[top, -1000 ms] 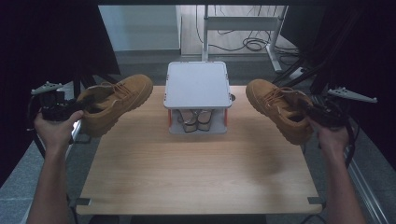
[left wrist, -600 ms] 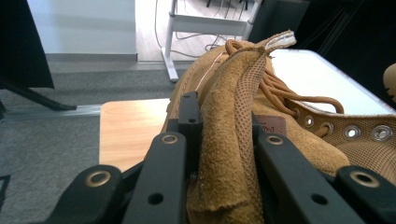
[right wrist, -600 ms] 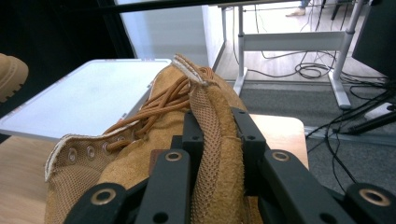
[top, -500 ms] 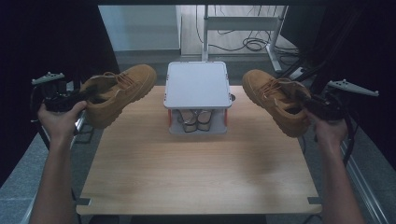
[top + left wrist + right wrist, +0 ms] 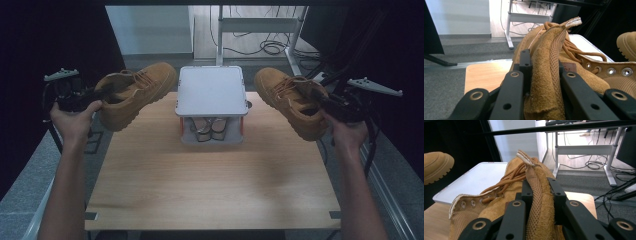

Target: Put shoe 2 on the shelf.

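Note:
Two tan suede lace-up boots hang in the air on either side of a white lidded box. My left gripper is shut on the collar of the left boot, whose toe points at the box; up close the jaws pinch the collar wall. My right gripper is shut on the collar of the right boot, its mesh-lined collar squeezed between the jaws. The other boot's toe shows at the left of the right gripper view, and likewise at the right edge of the left gripper view.
The white box stands on the far middle of a wooden table, with dark looped items visible through its clear front. Desk legs and cables lie on the floor beyond. Dark panels flank both sides.
Both hands have lifted their boots higher and slightly farther from me. The grips have not changed.

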A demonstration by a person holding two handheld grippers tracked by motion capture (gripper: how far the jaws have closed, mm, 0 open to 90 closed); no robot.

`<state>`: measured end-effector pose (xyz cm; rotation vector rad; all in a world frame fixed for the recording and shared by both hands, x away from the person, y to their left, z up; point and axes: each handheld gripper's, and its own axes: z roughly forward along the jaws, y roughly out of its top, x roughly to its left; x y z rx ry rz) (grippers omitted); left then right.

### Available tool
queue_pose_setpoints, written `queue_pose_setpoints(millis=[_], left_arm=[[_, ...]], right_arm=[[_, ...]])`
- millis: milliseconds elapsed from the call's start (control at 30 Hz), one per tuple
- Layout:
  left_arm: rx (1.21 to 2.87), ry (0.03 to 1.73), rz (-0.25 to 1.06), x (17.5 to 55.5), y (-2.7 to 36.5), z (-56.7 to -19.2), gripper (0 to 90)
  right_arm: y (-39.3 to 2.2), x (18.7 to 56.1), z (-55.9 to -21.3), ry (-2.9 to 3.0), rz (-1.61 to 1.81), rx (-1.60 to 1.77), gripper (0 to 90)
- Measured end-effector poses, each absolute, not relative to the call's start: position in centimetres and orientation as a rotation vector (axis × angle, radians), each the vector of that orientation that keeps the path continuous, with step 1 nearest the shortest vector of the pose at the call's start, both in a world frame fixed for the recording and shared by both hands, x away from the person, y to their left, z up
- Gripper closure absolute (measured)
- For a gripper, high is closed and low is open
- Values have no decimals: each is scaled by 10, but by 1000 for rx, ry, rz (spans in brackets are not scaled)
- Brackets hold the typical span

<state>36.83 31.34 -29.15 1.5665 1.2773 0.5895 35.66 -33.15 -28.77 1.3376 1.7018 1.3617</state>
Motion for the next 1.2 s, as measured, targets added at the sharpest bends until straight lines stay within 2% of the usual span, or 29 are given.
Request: queue_pose_setpoints(millis=[633,1200], left_arm=[[1587,1241,565,386,277,-276,783],[1586,1243,528,405,254,-278,783]], right_arm=[[-307,369,-279,1691,1388,1340,781],[-283,384,-272,1699,1415,1332,781]])
